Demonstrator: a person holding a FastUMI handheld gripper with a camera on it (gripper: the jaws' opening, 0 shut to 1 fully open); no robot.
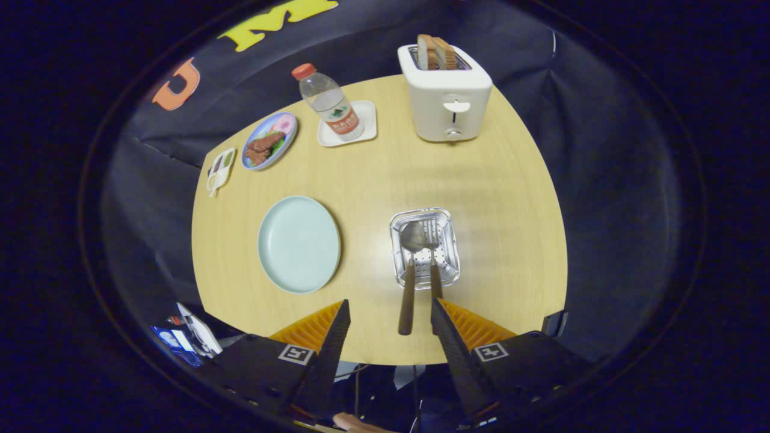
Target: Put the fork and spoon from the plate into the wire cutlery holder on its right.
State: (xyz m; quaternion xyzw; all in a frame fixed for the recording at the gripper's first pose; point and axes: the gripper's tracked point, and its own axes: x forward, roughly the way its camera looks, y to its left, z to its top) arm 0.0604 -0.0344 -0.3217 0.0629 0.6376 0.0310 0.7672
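A: Nearest first. Tongs [390,322] hover over the desk's near edge, fingers spread wide, nothing between them but bare desk [373,174] and the spoon's handle tip.

B: Largest thing on the desk?

A: Toaster [446,96] at the far edge, bread standing in its slots. Then the pale plate [299,243], near-left part of the desk, bare. Wire cutlery holder [425,246] sits to its right, just ahead of the fingers.

B: And the cutlery?

A: Spoon [411,273] and fork [433,258] both lie with heads inside the holder, dark handles leaning out over its near rim toward the near edge. Fork handle ends beside the right finger. Task reads as done, by my judgement.

B: If they needed regripping?

A: Stiff, light pieces. Metal heads likely slick; the dark handles look the better hold, taken mid-length across the narrow side. The holder seems light too, so a careless tug on a handle could tip it.

B: Smaller items?

A: Water bottle [329,103] on a white coaster [349,125] at the far edge, a food dish [269,141] at the far-left edge.
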